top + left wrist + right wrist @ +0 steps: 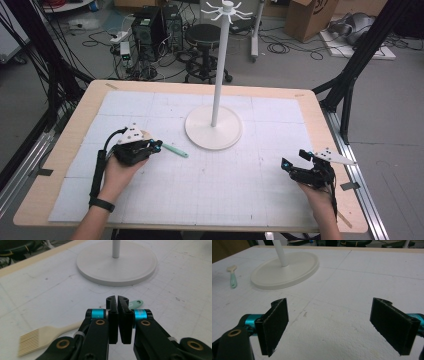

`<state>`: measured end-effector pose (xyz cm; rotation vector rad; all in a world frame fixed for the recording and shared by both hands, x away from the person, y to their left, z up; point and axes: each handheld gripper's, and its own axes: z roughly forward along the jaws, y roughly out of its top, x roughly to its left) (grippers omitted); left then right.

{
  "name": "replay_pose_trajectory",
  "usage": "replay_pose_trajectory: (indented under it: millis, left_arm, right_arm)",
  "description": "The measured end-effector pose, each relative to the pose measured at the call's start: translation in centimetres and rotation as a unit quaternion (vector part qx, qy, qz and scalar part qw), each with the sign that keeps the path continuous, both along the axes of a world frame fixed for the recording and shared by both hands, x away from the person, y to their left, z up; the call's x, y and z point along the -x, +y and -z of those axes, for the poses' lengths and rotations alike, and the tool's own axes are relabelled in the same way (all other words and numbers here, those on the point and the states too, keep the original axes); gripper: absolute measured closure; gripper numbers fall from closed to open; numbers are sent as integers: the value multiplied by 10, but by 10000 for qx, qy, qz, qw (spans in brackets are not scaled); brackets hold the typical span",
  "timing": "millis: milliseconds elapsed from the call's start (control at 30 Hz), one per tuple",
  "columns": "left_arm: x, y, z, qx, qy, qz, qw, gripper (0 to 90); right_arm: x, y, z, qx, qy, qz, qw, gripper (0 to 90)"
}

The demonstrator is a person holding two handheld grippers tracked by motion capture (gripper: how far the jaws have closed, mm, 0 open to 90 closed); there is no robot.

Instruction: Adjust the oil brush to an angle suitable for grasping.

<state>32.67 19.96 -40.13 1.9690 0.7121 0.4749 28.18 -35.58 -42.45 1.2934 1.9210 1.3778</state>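
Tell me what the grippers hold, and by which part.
Nothing. The left gripper is shut, empty, above the cream-bristled, mint-handled brush on the white mat; the right gripper stands open, empty.

Brush partly hidden by the left gripper

From above, the left gripper (pixel 156 146) covers the brush (pixel 175 150) bristles; in its own view, whether the fingers (pixel 112 315) pinch the handle seems unclear.

No words or numbers can be read anywhere. The brown cardboard box (pixel 310 17) on the floor has a dark mark printed on its side — it is too blurry to read.
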Motion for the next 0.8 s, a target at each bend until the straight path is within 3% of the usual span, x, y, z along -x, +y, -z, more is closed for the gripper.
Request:
replay_pose_trajectory:
  millis: [67,300,600,800]
  left_arm:
    - [5,10,-3,-9,-79,-4,10000,832]
    - [20,49,-1,392,-292,-39,9988,752]
    - [26,84,0,698,-271,-109,9971,635]
    - [27,100,2,870,-289,-171,9956,480]
  right_arm:
    - [0,1,0,5,26,13,10000,144]
    - [0,1,1,16,48,25,10000,144]
    - [-1,4,2,51,91,20,9999,144]
    - [-1,3,2,24,81,37,10000,144]
